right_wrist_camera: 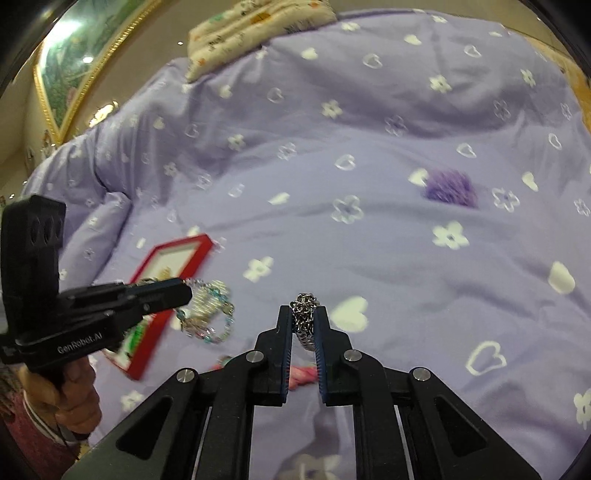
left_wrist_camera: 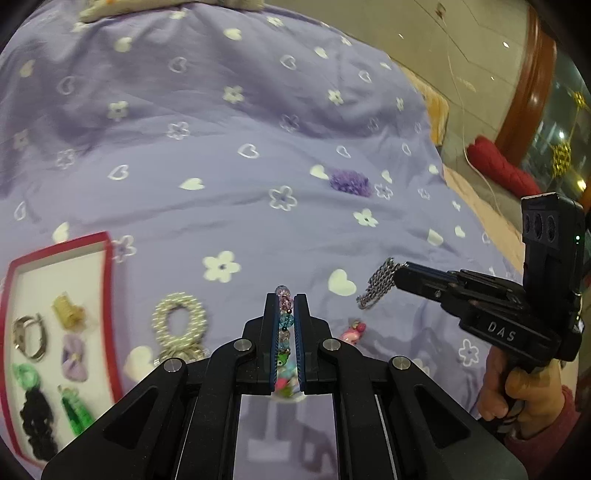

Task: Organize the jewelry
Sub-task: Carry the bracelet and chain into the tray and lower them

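My left gripper [left_wrist_camera: 284, 301] is shut on a beaded bracelet [left_wrist_camera: 285, 320] of pink, blue and clear beads, held above the purple bedspread; the right wrist view shows this bracelet [right_wrist_camera: 212, 314] dangling from the left gripper [right_wrist_camera: 190, 290]. My right gripper [right_wrist_camera: 303, 310] is shut on a silver chain bracelet [right_wrist_camera: 304, 319], which hangs from the right gripper [left_wrist_camera: 399, 271] in the left wrist view as a silver chain [left_wrist_camera: 376, 286]. A red-rimmed jewelry box [left_wrist_camera: 107, 280] lies at the left, holding rings, clips and scrunchies.
A pearl hair tie [left_wrist_camera: 181, 321] lies on the bedspread beside the box. A small pink charm [left_wrist_camera: 352, 332] and a purple fluffy scrunchie [left_wrist_camera: 350, 182] lie farther right. A patterned pillow [right_wrist_camera: 255, 29] sits at the bed's far end. A red cushion [left_wrist_camera: 498, 170] lies on the floor.
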